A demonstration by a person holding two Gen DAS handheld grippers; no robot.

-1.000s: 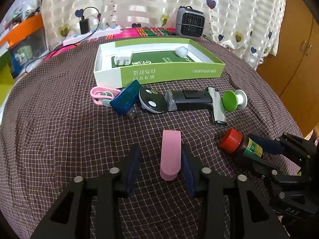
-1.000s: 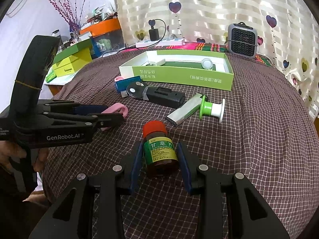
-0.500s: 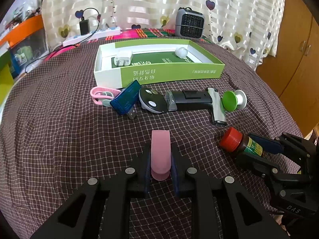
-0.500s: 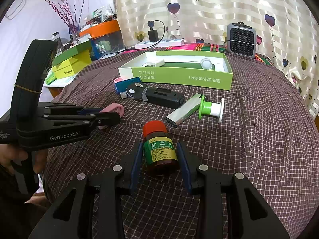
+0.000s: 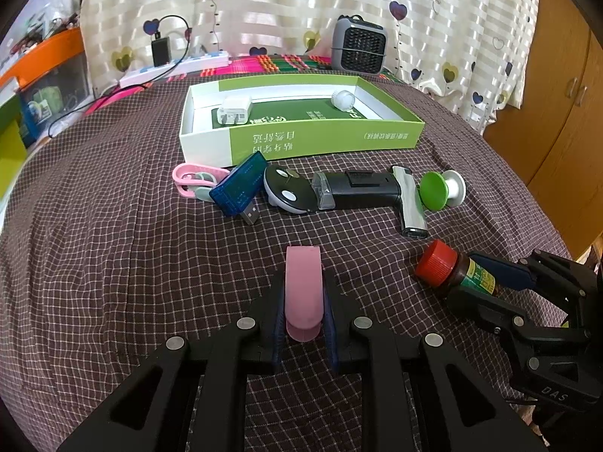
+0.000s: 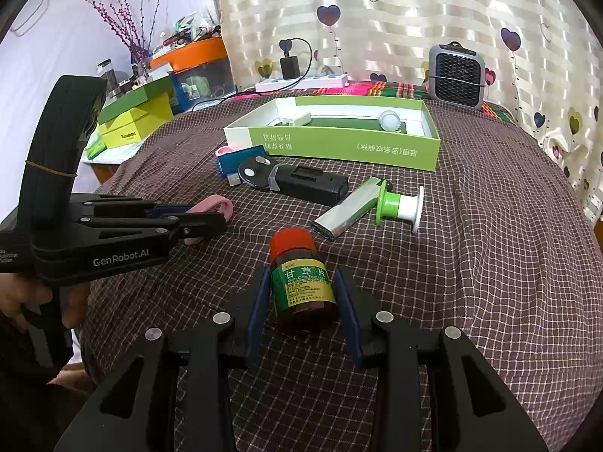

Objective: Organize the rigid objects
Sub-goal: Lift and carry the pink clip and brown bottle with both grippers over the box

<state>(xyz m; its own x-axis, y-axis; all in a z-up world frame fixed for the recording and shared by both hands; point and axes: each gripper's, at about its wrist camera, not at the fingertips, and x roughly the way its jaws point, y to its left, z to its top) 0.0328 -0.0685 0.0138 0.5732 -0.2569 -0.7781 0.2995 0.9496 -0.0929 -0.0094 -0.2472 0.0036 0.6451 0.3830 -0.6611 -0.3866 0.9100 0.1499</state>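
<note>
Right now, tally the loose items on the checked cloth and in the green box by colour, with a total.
Pink: 2, clip in the left gripper, loop
Blue: 1, USB dongle
Black: 2, round fob, black device
Silver: 1, lighter
Green: 1, spool
Red-capped: 1, bottle
White: 2, charger, ball
Total: 10

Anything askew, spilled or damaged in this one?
Nothing spilled or broken. The medicine bottle lies on its side between the right gripper fingers, cap on. The silver lighter lies crooked against the green spool.
</note>
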